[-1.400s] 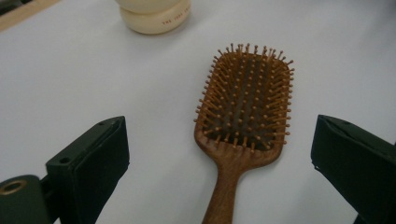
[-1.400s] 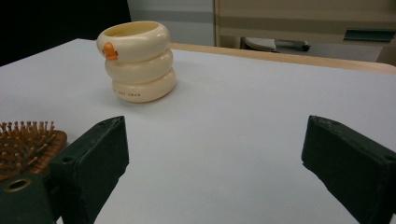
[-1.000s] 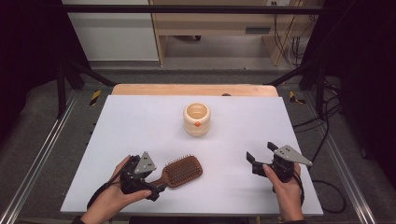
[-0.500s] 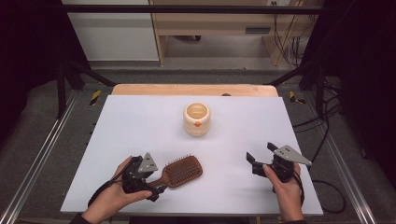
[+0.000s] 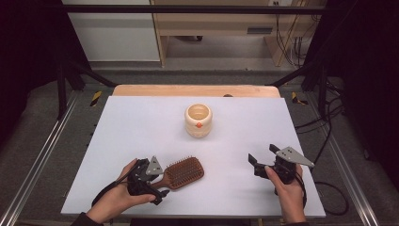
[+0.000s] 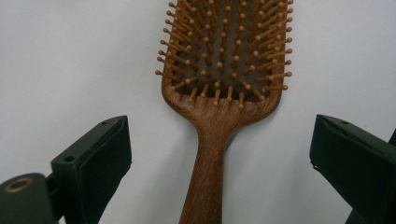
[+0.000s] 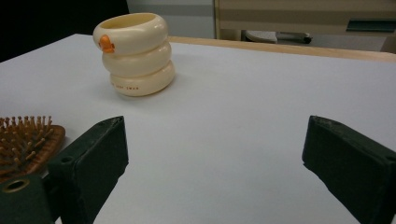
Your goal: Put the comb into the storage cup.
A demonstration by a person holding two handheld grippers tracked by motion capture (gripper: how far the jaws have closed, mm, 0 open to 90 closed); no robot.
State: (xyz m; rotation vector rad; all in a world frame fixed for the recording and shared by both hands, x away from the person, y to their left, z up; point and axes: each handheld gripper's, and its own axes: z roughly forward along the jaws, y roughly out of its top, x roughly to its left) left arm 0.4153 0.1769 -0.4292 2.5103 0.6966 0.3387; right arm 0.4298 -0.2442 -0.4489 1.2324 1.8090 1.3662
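Observation:
A brown wooden hairbrush (image 5: 182, 173) lies bristles up on the white table (image 5: 141, 122), handle toward the person. My left gripper (image 5: 157, 186) is open over that handle; in the left gripper view the handle (image 6: 205, 172) runs between the two wide-apart jaws without touching them. A cream ribbed cup (image 5: 198, 120) with an orange spot stands upright at mid table, and it also appears far left in the right gripper view (image 7: 135, 53). Near the front right, my right gripper (image 5: 259, 158) is open with nothing between its fingers, pointing toward the cup.
The brush head (image 7: 25, 140) lies at the left edge of the right gripper view. A wooden strip (image 5: 195, 90) borders the table's far edge. Metal rails and cables (image 5: 329, 113) run beside the table on the right.
My left gripper has slid slightly right and closer to the brush, so its jaws now straddle the handle. The right gripper and the cup have stayed put.

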